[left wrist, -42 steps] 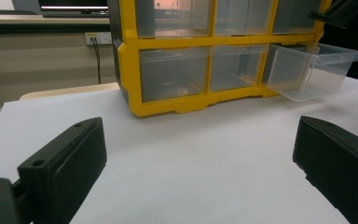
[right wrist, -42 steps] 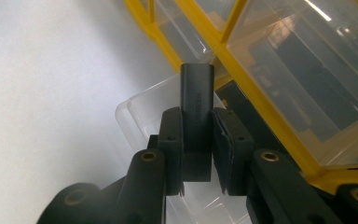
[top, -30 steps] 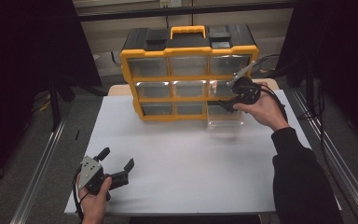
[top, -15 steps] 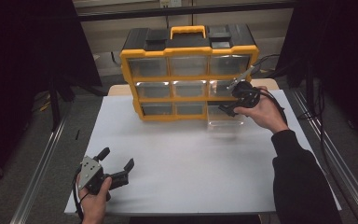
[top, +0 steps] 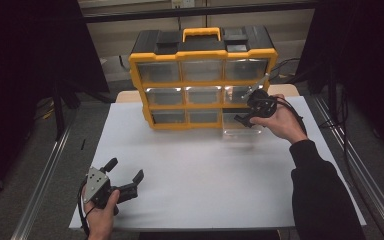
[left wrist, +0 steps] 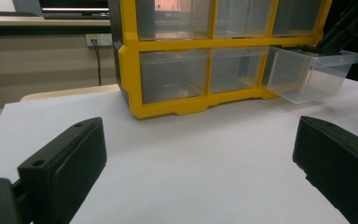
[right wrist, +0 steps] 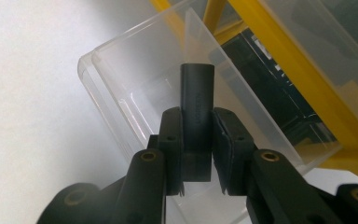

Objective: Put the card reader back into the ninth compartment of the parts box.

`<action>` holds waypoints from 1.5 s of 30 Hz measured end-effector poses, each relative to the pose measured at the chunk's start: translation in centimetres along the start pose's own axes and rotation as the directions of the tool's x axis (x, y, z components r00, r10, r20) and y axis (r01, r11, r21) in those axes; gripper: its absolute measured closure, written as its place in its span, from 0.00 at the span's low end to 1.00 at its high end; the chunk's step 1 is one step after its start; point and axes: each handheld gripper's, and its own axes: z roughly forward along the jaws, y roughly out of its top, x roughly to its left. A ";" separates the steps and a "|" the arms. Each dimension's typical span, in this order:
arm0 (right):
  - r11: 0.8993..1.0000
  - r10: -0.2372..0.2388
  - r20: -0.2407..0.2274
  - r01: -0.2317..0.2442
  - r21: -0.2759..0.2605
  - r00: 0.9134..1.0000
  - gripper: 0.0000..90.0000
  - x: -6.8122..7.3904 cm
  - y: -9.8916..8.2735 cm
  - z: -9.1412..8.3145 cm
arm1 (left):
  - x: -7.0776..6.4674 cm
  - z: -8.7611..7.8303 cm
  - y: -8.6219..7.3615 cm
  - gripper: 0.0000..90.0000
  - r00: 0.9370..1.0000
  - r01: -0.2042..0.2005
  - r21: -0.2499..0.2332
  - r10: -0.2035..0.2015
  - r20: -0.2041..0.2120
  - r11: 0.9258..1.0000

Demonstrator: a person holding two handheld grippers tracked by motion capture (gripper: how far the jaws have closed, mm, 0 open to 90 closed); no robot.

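My left gripper [top: 126, 186] rests low on the white table [top: 195, 180], jaws spread wide with nothing between them. Ahead stands the yellow organizer [top: 202, 80] with its clear drawers; the bottom right drawer [left wrist: 310, 74] is pulled out, a see-through plastic box. Over it my right gripper [right wrist: 196, 140] pinches a small dark block [right wrist: 196, 100]: matte black, oblong, with rounded corners, standing up between the pads above the drawer's open top.
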 end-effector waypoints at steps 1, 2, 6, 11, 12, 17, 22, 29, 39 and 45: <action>1.000 -0.008 0.000 0.008 -0.002 1.000 0.82 0.0 0.0 0.1 | 0.0 0.0 0.0 0.03 1.000 -0.001 0.000 0.001 -0.001 1.000; 1.000 -0.009 0.002 0.009 0.002 1.000 0.82 0.0 0.0 0.1 | 0.0 0.0 0.0 0.03 1.000 0.000 0.000 0.000 0.000 1.000; 1.000 -0.009 0.004 0.009 0.007 1.000 0.82 0.0 0.1 0.4 | 0.0 0.0 0.0 0.03 1.000 -0.003 0.002 0.003 0.001 1.000; 1.000 -0.017 0.010 0.017 0.013 1.000 0.82 0.0 0.1 0.6 | 0.1 -0.1 0.0 0.03 1.000 -0.007 0.005 0.007 -0.001 1.000; 1.000 -0.018 0.013 0.018 0.015 1.000 0.82 -0.1 0.1 0.6 | 0.0 0.0 0.0 0.03 1.000 -0.002 0.001 0.002 -0.001 1.000; 1.000 -0.012 0.015 0.011 0.020 1.000 0.77 -0.2 0.1 0.8 | 0.0 0.0 0.0 0.03 1.000 0.000 0.001 0.000 0.000 1.000; 1.000 0.006 0.038 -0.006 0.005 0.999 0.54 -0.2 0.1 0.8 | 0.0 0.0 0.0 0.03 1.000 -0.005 0.003 0.005 0.001 1.000; 0.998 0.035 0.033 -0.033 -0.046 0.999 0.34 -0.1 0.2 0.3 | 0.0 0.0 0.0 0.03 1.000 -0.002 0.001 0.002 0.001 1.000; 0.990 0.105 0.057 -0.098 -0.105 0.993 0.16 -0.1 0.0 -0.1 | 0.0 0.0 0.0 0.03 1.000 -0.001 -0.001 0.001 0.000 1.000; 0.978 0.146 0.064 -0.134 -0.160 0.987 0.14 0.0 -0.8 -0.1 | 0.0 -0.1 0.0 0.03 1.000 -0.010 0.005 0.010 0.000 1.000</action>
